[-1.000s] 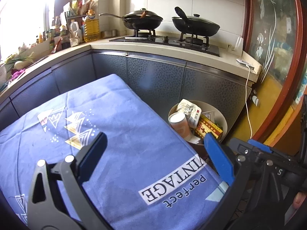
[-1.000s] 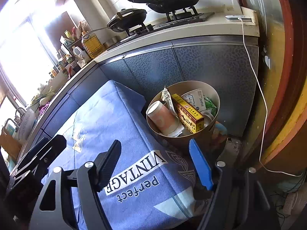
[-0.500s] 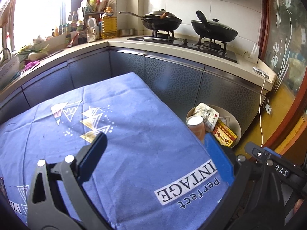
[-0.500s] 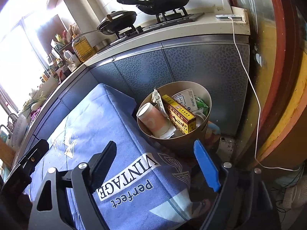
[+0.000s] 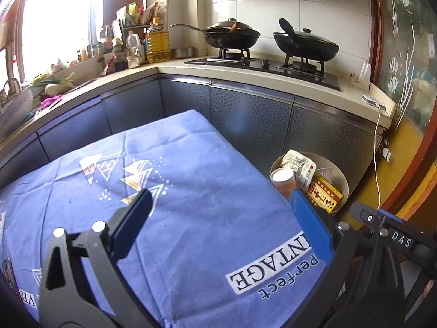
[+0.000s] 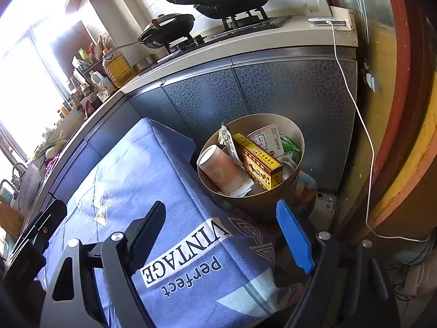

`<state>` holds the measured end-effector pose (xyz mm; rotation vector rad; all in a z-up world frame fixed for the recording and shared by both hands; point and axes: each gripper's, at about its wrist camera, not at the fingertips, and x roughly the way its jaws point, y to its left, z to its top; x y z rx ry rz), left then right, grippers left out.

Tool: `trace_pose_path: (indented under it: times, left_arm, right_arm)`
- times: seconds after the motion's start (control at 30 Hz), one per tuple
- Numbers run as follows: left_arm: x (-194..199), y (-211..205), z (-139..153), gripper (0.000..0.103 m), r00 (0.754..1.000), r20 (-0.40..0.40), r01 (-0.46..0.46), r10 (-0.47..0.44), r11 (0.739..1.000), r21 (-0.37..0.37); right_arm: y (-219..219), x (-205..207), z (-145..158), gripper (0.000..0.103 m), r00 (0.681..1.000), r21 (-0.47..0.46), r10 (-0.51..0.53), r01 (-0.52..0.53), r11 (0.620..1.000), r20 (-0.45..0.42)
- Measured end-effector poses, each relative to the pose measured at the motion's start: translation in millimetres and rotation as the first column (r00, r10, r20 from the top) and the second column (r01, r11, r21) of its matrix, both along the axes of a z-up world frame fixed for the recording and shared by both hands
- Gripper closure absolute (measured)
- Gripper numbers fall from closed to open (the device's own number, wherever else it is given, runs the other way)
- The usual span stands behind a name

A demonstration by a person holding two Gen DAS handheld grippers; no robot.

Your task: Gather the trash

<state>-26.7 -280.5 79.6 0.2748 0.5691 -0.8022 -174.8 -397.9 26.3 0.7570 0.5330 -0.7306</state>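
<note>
A round beige trash bin point(image 6: 296, 139) stands on the floor beside the table, also in the left wrist view point(image 5: 344, 181). It holds a paper cup point(image 6: 221, 168), a red and yellow box point(image 6: 259, 164), a white wrapper point(image 6: 266, 138) and a green packet point(image 6: 291, 147). My left gripper point(image 5: 221, 213) is open and empty above the blue tablecloth point(image 5: 177, 191). My right gripper point(image 6: 221, 224) is open and empty over the table corner, near the bin.
Grey kitchen cabinets point(image 5: 245, 114) run behind the table, with two black pans point(image 5: 232, 37) on a gas stove. Bottles point(image 5: 157, 41) crowd the counter by the window. A white cable point(image 6: 355, 109) hangs at the right by a red door frame point(image 6: 404, 109).
Both grippers have pulled back and up from the bin, which now looks smaller and farther. Both stay open and empty.
</note>
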Motion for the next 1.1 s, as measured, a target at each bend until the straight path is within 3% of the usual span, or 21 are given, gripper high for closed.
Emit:
trace_pose_path:
  times: [0.9, 1.1]
  left_arm:
    - [1.2, -5.6, -9.4, 0.006, 1.000, -0.003, -0.012, 0.012, 0.999, 0.031]
    - [0.9, -1.1, -8.4, 0.006, 1.000, 0.005, 0.010, -0.010, 1.000, 0.019]
  right_arm:
    - [-3.7, 9.9, -19.1, 0.021, 0.999, 0.060, 0.028, -0.026, 0.998, -0.030]
    - [-0.2, 12.1, -13.6, 0.021, 0.999, 0.036, 0.026, -0.025, 0.999, -0.032]
